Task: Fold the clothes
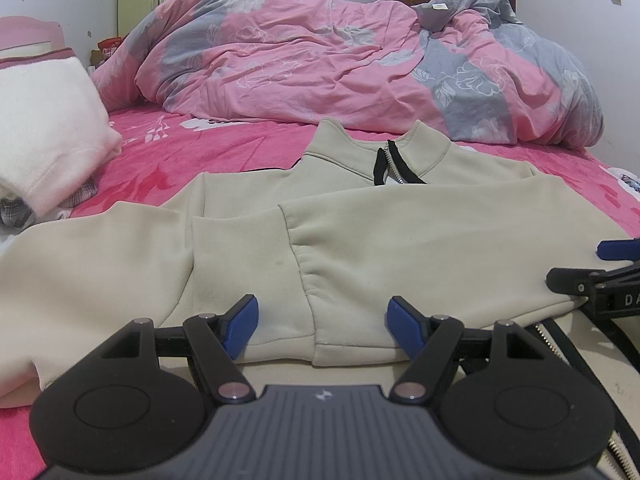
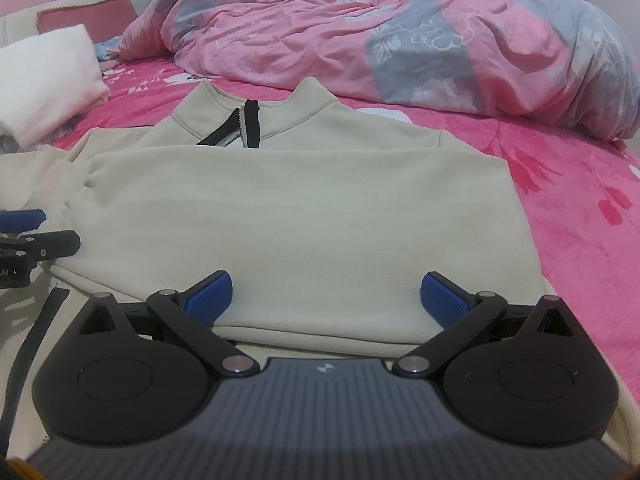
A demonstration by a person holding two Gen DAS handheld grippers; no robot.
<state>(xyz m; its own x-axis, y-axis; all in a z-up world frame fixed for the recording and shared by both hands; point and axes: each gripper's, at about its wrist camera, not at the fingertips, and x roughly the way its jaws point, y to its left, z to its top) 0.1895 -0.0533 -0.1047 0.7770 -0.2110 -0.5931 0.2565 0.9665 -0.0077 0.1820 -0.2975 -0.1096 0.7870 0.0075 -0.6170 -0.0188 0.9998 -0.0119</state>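
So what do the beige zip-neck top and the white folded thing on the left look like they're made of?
Beige top: likely a thick cotton-blend sweatshirt knit with a matte, smooth face and soft rounded folds. White folded thing: probably fleece or plush, its surface fuzzy and its edges blurry.

Both grippers are sitting low and angled downward, side by side. The left gripper [image 1: 321, 325] has its jaws spread wide, blue pads [image 1: 241, 326] facing each other with nothing pinched between them. Same deal with the right gripper [image 2: 326, 298]: jaws wide apart, blue pads [image 2: 210, 298] clamping nothing. Each one pokes into the edge of the other's wrist view, so they're pretty close together. No hands or sleeves visible.
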